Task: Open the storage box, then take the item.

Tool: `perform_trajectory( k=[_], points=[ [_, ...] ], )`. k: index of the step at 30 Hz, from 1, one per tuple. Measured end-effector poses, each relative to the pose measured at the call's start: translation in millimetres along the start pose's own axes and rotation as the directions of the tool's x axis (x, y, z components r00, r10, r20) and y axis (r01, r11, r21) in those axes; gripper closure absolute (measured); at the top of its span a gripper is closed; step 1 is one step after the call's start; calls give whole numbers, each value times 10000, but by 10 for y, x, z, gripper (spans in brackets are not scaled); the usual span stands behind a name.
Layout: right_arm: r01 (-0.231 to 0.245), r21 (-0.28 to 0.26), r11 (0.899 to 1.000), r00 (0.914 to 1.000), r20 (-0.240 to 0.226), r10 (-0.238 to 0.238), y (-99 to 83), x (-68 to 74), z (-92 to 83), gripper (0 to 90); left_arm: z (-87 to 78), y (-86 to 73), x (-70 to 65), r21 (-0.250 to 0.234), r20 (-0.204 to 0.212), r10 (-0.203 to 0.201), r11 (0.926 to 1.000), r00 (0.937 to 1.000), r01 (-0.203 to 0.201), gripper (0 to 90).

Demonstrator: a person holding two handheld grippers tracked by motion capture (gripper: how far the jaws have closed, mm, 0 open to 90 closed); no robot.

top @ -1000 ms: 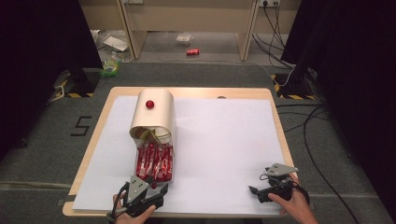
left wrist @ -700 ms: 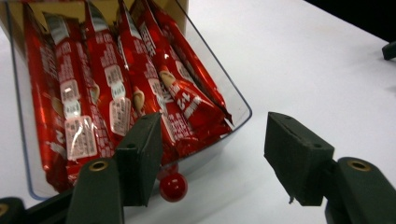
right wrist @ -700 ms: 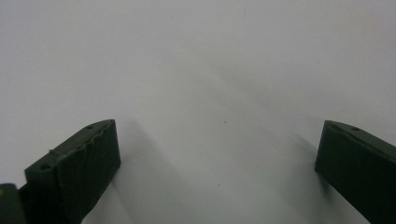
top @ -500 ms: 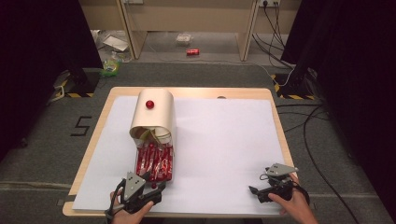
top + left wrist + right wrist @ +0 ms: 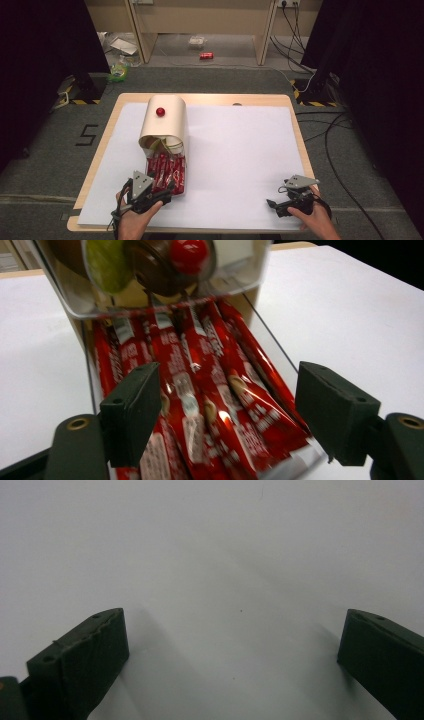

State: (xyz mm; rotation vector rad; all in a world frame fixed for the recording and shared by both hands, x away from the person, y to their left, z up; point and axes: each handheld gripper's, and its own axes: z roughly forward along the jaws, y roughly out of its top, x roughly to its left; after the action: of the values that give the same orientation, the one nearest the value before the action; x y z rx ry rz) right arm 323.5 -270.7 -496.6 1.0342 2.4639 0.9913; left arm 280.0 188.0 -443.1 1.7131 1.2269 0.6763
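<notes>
A cream, arch-topped dispenser (image 5: 163, 121) with a red knob (image 5: 160, 111) lies on the white sheet. Several red snack sticks (image 5: 167, 171) lie in its clear tray (image 5: 270, 342), which extends toward me. My left gripper (image 5: 152, 192) sits at the tray's near end, open, its jaws standing either side of the red sticks (image 5: 210, 405) without closing on them. My right gripper (image 5: 274, 205) rests low over bare white sheet at the front right, open with nothing between its jaws (image 5: 232, 645).
The wooden table (image 5: 295, 120) is covered by a white sheet (image 5: 240, 150). Behind the dispenser's clear front, green and brown shapes (image 5: 130, 265) show. Cables, a red can (image 5: 206, 55) and litter lie on the floor beyond the table.
My left gripper has shifted slightly along the near end of the tray. The right gripper has stayed put.
</notes>
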Motion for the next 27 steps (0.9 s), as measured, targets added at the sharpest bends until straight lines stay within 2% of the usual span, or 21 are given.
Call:
perform_trajectory(
  k=[11, 15, 21, 27],
  points=[
    [1, 2, 10000, 10000, 5, -1, 0, 1, 0, 4, 76, 10, 164, 137, -329, -192, 9997, 9993, 197, 267],
    [3, 1, 10000, 10000, 8, -3, 0, 1, 0, 4, 75, 3, 175, 136, -338, -239, 9996, 9991, 243, 286],
    [29, 2, 10000, 10000, 24, -29, 0, 1, 0, 4, 95, -2, 176, 104, -396, -121, 9999, 9991, 125, 381],
    [16, 9, 10000, 10000, 18, -17, 0, 1, 0, 4, 154, -14, 158, 209, -429, 102, 9997, 9990, -94, 537]
  ],
)
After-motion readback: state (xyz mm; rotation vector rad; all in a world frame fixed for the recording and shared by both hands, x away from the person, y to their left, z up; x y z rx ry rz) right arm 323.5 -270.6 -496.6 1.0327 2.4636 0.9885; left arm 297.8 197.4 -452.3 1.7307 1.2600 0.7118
